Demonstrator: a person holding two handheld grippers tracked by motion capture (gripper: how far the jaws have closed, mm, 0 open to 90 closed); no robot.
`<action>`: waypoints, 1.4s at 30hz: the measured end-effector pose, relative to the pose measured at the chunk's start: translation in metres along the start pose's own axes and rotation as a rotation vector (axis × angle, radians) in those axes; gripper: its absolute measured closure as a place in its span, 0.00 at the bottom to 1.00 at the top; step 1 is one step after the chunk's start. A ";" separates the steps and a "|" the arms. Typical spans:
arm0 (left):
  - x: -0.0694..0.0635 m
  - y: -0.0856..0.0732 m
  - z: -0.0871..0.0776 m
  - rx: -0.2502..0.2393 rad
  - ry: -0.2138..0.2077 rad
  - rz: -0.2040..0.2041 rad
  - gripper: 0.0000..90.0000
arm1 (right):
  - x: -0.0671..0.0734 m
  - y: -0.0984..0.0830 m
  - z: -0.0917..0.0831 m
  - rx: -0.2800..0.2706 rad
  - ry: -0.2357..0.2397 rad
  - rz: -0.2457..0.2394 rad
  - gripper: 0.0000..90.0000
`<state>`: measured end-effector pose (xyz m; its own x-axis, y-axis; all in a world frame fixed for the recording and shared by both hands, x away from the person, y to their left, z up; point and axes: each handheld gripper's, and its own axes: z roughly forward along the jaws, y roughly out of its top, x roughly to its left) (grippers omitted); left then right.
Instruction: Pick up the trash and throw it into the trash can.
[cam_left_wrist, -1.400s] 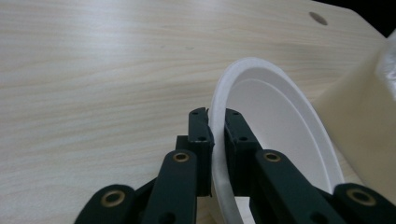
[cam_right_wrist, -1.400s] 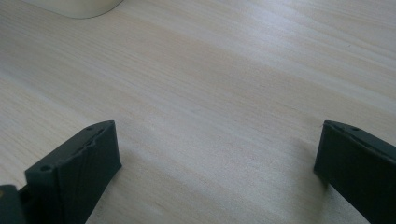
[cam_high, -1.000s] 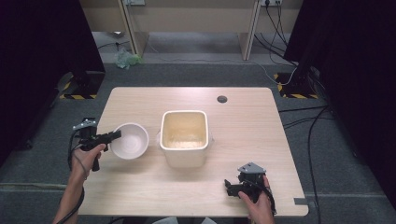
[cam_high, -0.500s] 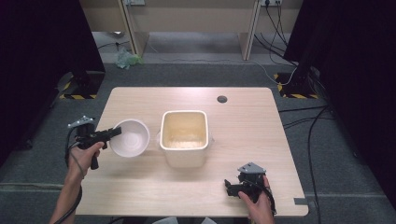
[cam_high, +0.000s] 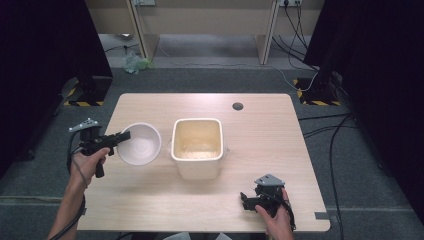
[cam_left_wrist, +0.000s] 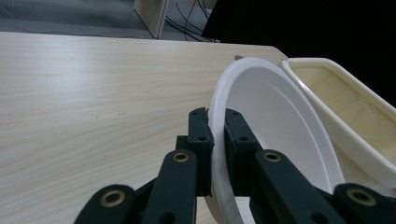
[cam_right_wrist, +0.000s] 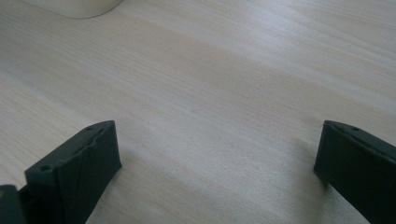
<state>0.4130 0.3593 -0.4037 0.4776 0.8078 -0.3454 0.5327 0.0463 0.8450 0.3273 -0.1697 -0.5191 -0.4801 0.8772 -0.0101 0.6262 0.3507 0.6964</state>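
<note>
Already your left gripper (cam_left_wrist: 215, 140) pinches the white bowl (cam_high: 141, 143) rim beside the tub (cam_high: 197, 148); your right gripper (cam_right_wrist: 219, 154) rests wide apart, so any scooping is not done.

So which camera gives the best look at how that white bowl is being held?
The left gripper view: its jaws clamp the white bowl's rim, tilting it toward the cream tub. The high view shows the bowl small beside the left gripper. The right gripper view shows table.
</note>
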 end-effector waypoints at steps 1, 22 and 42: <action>-0.001 0.001 0.000 -0.002 -0.001 0.000 0.92 | 0.000 0.000 0.000 0.000 0.000 0.000 0.00; -0.035 0.033 0.006 -0.012 -0.085 0.067 0.92 | 0.000 0.000 0.000 0.000 0.000 0.000 0.00; -0.073 0.049 0.039 0.021 -0.151 0.123 0.92 | 0.000 0.000 0.000 0.000 0.000 0.000 0.00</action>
<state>0.4315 0.2802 -0.3532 0.6388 0.7090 -0.2986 0.4772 -0.0607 0.8767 0.3273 -0.1697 -0.5192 -0.4802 0.8771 -0.0105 0.6259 0.3510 0.6964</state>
